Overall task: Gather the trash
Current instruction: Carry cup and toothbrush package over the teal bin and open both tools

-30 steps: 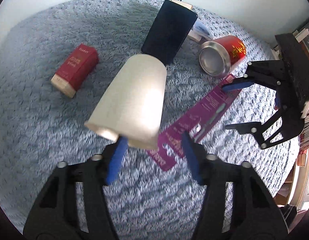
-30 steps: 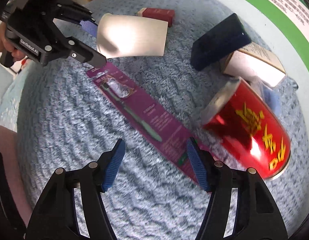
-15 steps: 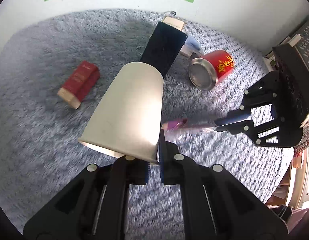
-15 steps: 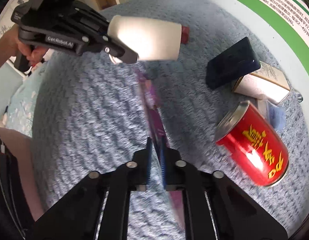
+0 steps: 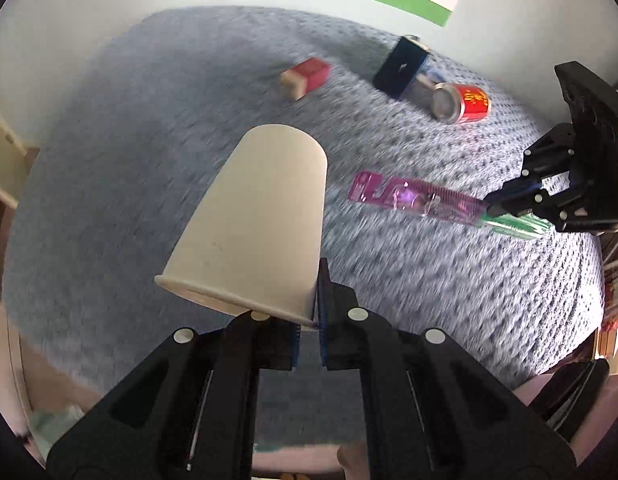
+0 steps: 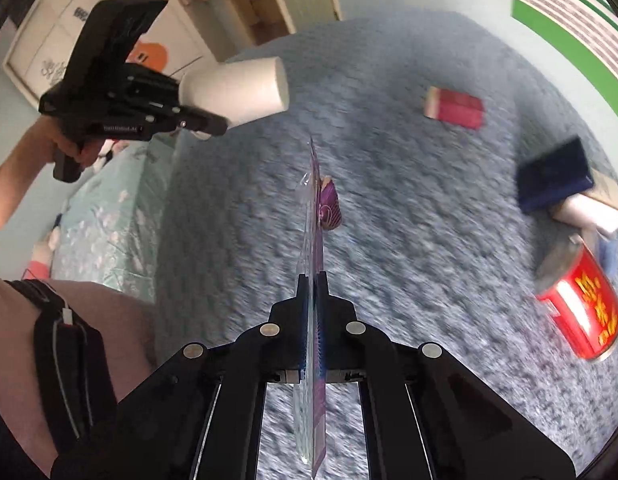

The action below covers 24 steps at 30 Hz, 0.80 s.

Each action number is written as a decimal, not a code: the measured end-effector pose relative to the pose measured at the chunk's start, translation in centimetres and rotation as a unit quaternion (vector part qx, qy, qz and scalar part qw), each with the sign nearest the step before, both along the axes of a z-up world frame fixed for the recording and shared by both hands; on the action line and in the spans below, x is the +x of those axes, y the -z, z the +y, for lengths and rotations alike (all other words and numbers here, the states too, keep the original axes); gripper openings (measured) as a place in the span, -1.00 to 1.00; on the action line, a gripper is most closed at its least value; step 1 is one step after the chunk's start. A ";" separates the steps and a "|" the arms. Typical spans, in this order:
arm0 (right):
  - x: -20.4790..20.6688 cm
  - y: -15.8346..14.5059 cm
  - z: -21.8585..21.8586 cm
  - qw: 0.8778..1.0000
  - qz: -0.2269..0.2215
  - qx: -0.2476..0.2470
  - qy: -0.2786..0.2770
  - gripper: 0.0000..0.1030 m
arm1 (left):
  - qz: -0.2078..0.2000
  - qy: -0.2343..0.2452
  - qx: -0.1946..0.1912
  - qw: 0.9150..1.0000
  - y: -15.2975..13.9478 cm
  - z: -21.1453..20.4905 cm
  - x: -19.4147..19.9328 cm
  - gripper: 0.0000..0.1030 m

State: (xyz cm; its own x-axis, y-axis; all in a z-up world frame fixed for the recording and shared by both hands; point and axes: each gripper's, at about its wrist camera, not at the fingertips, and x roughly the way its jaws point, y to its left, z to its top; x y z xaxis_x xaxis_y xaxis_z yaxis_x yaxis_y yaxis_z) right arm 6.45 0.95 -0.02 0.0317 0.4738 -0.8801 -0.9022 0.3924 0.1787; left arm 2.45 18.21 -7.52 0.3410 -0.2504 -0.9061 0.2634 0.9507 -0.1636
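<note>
Paper cup (image 5: 257, 220): pinched at its rim wall by the closed left gripper (image 5: 309, 332), held clear above the blue rug (image 5: 109, 160), presumably for carrying off.

Purple blister pack (image 6: 315, 280): clamped edge-on in the closed right gripper (image 6: 313, 300), likewise lifted off the rug.

Red can (image 5: 463, 103), red box (image 5: 305, 78), dark box (image 5: 401, 67): left lying on the rug, uncollected.

left gripper (image 5: 309, 332): black linkage arms showing silver rivets, blue pads
right gripper (image 6: 313, 300): wearing matching black, blue pads
</note>
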 end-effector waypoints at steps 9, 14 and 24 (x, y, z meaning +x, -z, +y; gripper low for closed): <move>-4.1 0.5 9.9 0.992 0.013 -0.004 -0.126 -0.91 | 0.012 -0.148 -0.009 0.989 0.8 8.5 -10.7 -0.90; -7.0 0.8 14.9 0.981 0.020 -0.006 -0.195 -0.91 | 0.020 -0.223 -0.019 0.974 1.5 11.7 -16.5 -0.90; -13.4 2.1 23.5 0.946 0.040 -0.019 -0.322 -0.91 | 0.037 -0.338 -0.032 0.940 3.6 15.0 -25.5 -0.90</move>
